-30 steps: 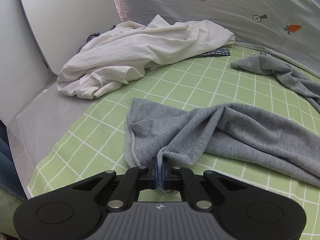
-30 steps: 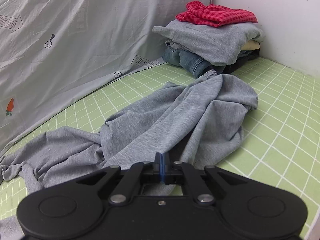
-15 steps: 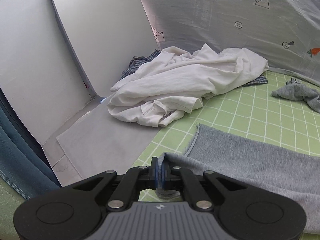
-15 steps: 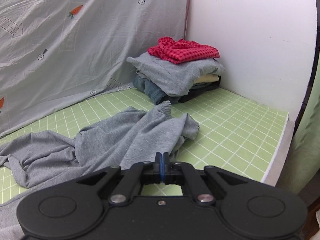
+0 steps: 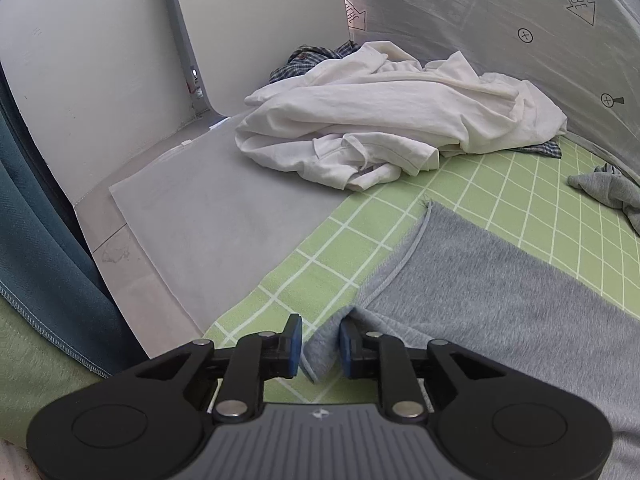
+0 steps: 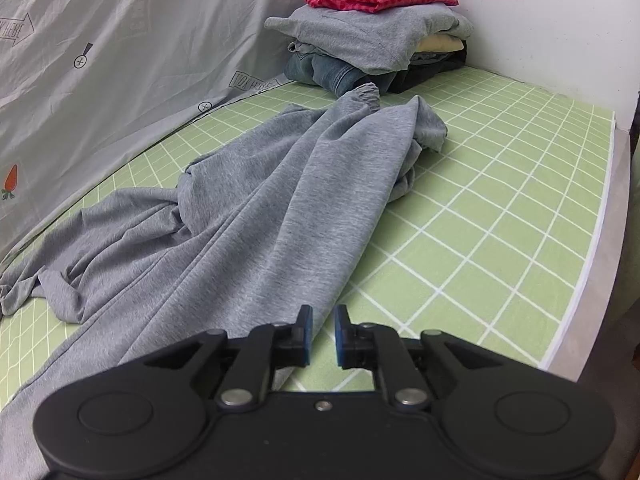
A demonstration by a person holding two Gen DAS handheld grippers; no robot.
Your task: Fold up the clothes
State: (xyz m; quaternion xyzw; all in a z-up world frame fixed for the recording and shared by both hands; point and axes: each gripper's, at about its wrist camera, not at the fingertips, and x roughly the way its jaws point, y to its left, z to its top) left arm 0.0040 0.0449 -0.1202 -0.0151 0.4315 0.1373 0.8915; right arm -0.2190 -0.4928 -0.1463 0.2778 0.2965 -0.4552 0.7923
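**Left wrist and right wrist views: both grippers letting go of the grey garment's near edge**

Left wrist view shows the left gripper point(image 5: 319, 338) with its jaws just parted, a fold of the long grey knit garment point(image 5: 500, 304) loose between the blue pads, unpinched. The garment's long axis runs rightward from that corner along the green grid-patterned mat point(image 5: 320, 268). The crumpled white shirt point(image 5: 380, 120) lies well beyond the corner.

In the right wrist view, the right gripper point(image 6: 320, 334) has also just been opening; its pads stand apart at the garment's edge, gripping nothing. The cloth stretches away toward the stack of folded clothes point(image 6: 376, 36). Each gripper sits nearest its own end.

The grey printed sheet point(image 5: 520, 12) reads "LOOK HERE".
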